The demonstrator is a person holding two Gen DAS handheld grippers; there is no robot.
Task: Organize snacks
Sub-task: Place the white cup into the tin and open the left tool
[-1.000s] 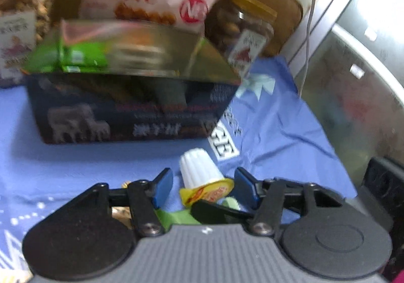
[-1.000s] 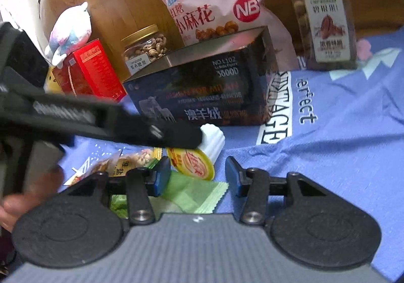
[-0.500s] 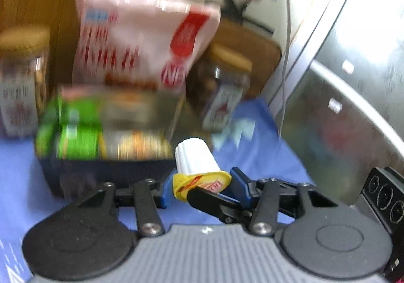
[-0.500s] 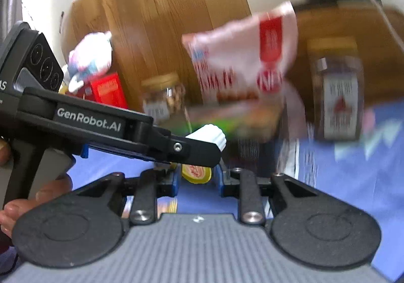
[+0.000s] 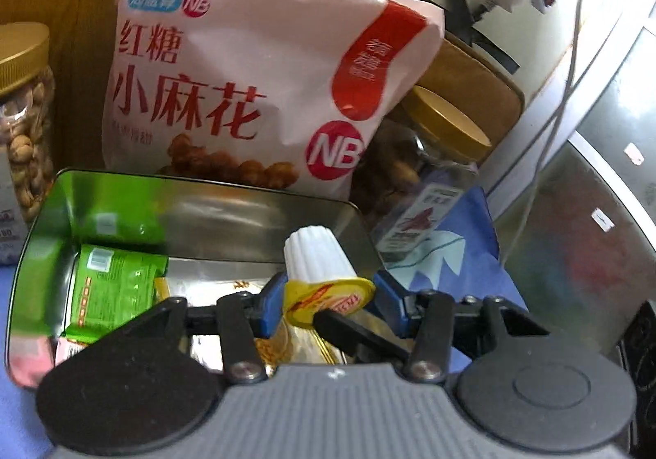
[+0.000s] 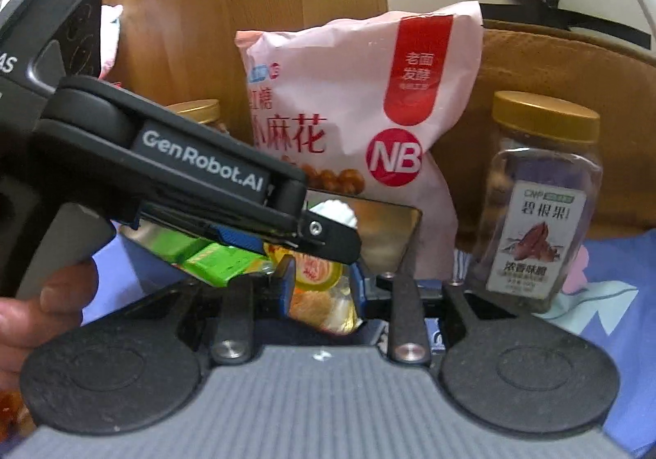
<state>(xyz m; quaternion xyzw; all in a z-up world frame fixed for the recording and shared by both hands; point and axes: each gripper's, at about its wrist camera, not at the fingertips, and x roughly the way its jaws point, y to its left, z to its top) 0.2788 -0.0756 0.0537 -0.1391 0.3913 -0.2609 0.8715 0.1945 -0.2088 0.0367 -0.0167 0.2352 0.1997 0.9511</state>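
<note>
Item: jelly cup (image 5: 324,274), white ribbed plastic body, yellow foil lid. Location: in the air over the open metal tin (image 5: 262,213), above the green packets (image 5: 110,287) lying inside. Your left gripper (image 5: 328,297) pinches it at the rim between both blue pads. Your right gripper (image 6: 322,287) holds a clear-wrapped snack packet (image 6: 324,307), fingers closed on it, just beneath the cup. Handling, as judged: light, thin-walled, likely slick; the foil lid could burst under a hard squeeze. Take hold across the stiff rim, not the tapered body. Pink snack bag (image 5: 254,78) and pecan jar (image 6: 541,205) stand behind the tin.
</note>
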